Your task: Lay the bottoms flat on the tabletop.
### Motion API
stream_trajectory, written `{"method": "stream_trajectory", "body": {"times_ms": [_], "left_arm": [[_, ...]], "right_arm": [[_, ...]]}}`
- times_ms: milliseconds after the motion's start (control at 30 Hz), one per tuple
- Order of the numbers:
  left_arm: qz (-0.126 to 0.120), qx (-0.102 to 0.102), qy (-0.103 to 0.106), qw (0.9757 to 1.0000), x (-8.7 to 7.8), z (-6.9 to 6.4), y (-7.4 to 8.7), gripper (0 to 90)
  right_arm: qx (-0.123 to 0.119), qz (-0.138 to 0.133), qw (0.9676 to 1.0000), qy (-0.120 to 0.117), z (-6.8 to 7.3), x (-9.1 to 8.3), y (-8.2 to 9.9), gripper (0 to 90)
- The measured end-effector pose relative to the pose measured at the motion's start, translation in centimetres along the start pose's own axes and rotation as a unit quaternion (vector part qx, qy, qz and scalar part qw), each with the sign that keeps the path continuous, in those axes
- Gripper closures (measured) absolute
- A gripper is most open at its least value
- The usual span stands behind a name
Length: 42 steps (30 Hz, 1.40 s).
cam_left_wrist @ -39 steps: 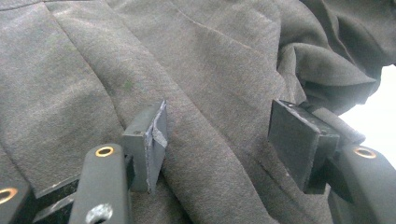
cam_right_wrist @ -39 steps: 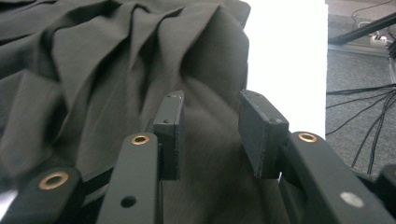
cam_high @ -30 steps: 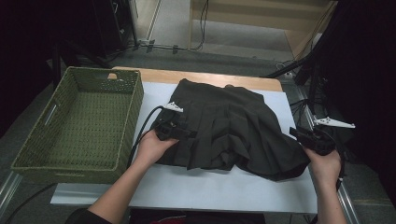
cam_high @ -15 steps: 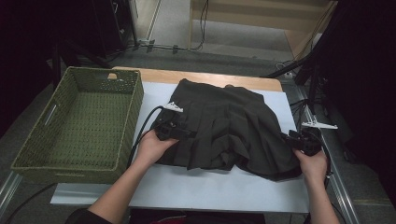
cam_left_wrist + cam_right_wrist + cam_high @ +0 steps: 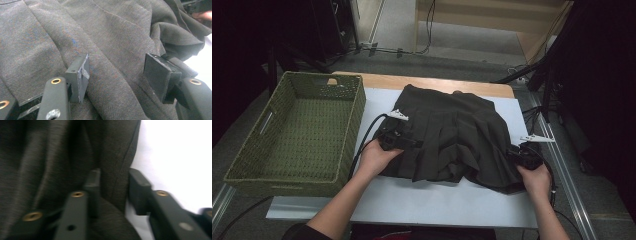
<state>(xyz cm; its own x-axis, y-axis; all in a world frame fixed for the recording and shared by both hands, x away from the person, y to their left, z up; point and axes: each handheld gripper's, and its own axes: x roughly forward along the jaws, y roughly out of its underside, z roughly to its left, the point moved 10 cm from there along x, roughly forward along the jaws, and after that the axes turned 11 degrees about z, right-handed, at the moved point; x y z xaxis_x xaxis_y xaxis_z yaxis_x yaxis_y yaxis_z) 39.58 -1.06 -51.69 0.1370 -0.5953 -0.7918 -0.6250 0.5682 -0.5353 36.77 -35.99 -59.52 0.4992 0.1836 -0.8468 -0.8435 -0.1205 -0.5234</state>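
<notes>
No labels readable on the dark pleated skirt (image 5: pixel 457 137) – it's spread across the white table (image 5: pixel 422 200); your left gripper (image 5: pixel 116 75) gapes over its fabric, pads pinching nothing; your right gripper (image 5: pixel 113 192) has just been closing around the hem edge – pads apparently not squeezing yet.

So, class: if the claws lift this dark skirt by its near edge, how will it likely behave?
The skirt will probably sag and drape, since it already lies in soft folds and bunches by the right claw. It looks thin, so likely light. The matte weave seen at the left claw suggests it will not slip easily.
</notes>
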Motion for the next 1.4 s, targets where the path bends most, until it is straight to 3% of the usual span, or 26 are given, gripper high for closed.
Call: {"method": "stream_trajectory", "body": {"times_ms": [33,133,200,300,467,733,1000,1400], "left_arm": [[0.0,0.0,0.001,1.0,0.0,0.0,0.0,38.7],[0.001,0.0,0.0,1.0,0.1,-0.1,0.0,38.7],[0.0,0.0,0.0,1.0,0.0,0.0,0.0,38.7],[-0.004,-0.002,0.001,1.0,-0.1,0.0,-0.1,38.7],[-0.005,-0.002,0.0,1.0,-0.2,0.1,-0.1,38.7],[-0.001,0.0,-0.001,1.0,-0.2,0.0,-0.1,38.7],[-0.005,-0.001,-0.001,1.0,-0.4,0.0,-0.2,38.7],[-0.012,-0.001,-0.002,0.9999,-0.8,0.1,-0.4,38.7]], "right_arm": [[0.001,0.004,0.9999,-0.01,0.3,0.0,-0.1,77.5],[0.031,0.029,0.9987,-0.026,0.7,-0.1,-0.2,82.3],[0.058,0.041,0.9956,-0.061,1.1,-0.5,-0.6,82.9],[0.066,0.019,0.9951,-0.071,1.8,-1.7,-1.7,83.1],[0.059,-0.021,0.9955,-0.071,3.2,-3.7,-3.5,83.1],[0.04,-0.049,0.9948,-0.079,5.9,-4.9,-5.2,83.2],[0.016,-0.067,0.9928,-0.099,9.1,-5.2,-6.6,83.2],[-0.029,-0.083,0.9908,-0.102,13.8,-4.0,-8.2,83.2]]}}
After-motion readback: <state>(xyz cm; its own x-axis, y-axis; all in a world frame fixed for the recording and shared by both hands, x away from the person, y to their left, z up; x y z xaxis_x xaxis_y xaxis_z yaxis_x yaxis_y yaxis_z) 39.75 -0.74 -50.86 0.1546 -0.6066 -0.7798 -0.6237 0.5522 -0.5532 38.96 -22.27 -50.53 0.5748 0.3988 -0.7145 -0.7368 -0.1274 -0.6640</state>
